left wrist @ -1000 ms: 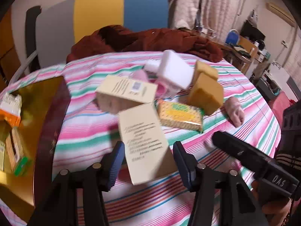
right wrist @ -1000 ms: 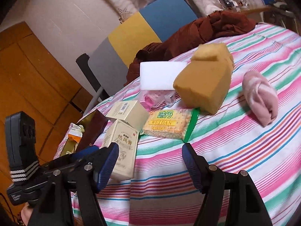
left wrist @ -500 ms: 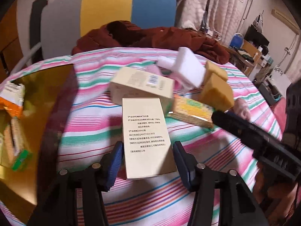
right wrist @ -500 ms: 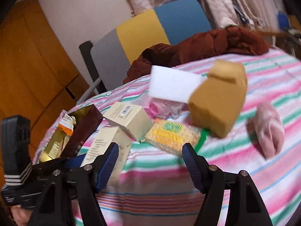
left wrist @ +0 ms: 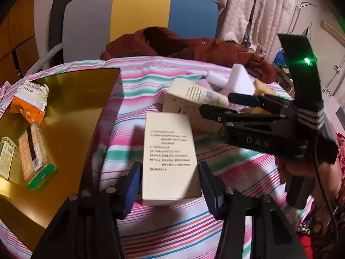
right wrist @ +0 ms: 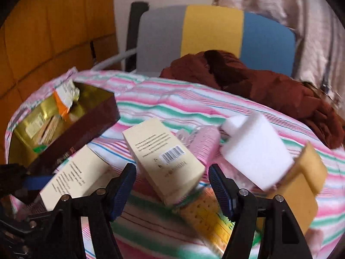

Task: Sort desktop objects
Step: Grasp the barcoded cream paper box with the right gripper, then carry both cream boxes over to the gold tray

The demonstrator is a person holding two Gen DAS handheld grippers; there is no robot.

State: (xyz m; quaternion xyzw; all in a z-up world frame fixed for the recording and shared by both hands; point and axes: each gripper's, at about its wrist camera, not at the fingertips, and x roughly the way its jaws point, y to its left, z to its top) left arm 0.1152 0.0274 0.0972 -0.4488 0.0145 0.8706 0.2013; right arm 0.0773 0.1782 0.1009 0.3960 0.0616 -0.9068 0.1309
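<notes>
Left wrist view: striped tablecloth [left wrist: 151,226] in pink, green and white over a round table. Left gripper [left wrist: 170,185] low in the foreground, blue pads [left wrist: 132,185] spread, a cream box with printed text [left wrist: 170,157] lying flat between them; gaps visible on both sides, so not pinched. A second cream box [left wrist: 189,101] just behind it, resting at a tilt. To the left, a gold-lined tray [left wrist: 71,112] holding an orange-and-white packet [left wrist: 28,103] and a cracker pack with a green end [left wrist: 35,157]. Farther back, a white foam block [left wrist: 240,82] and a sliver of yellow sponge [left wrist: 262,89]. Right gripper [left wrist: 228,103] entering from the right, seen side-on above the second box, held by a hand [left wrist: 301,168] partly hidden behind the handle. Brown garment [left wrist: 194,49] heaped at the table's far edge, before a chair back [left wrist: 140,17] in grey, yellow and blue.

Right wrist view, somewhat blurred: right gripper [right wrist: 172,185] with fingers spread wide, nothing pinched; the barcoded cream box [right wrist: 166,157] lying beyond and between the tips, touching neither. First cream box [right wrist: 79,177] to the left, beside the tray's dark outer wall [right wrist: 82,133]. White foam block [right wrist: 256,149] leaning on the yellow sponge [right wrist: 301,187] at right, pink item [right wrist: 204,144] behind the box, yellow biscuit pack [right wrist: 207,218] underneath in the foreground.
</notes>
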